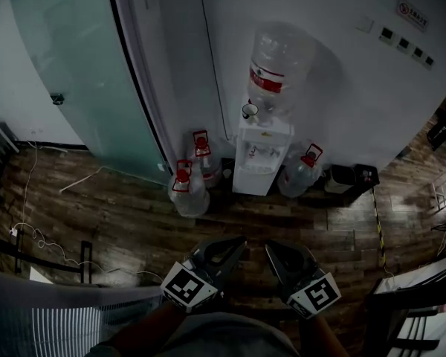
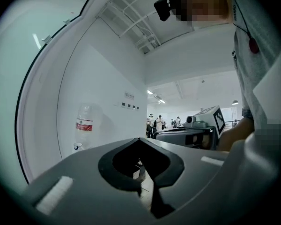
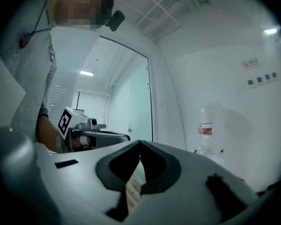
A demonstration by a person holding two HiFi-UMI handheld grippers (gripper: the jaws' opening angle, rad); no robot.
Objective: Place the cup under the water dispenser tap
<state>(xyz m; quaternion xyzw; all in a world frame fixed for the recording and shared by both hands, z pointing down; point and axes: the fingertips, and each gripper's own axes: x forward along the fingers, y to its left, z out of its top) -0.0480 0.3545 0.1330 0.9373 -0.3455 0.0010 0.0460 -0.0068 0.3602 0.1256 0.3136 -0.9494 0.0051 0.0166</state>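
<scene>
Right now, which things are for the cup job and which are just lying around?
For the job: white cup, sitting on top of the water dispenser; left gripper and right gripper, both shut and empty.
Just lying about: three spare water jugs; white cable; black box.

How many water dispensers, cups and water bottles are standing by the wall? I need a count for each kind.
Water dispenser: 1
Cup: 1
Water bottles: 4 (top bottle, left floor bottle, middle floor bottle, right floor bottle)
Total: 6
</scene>
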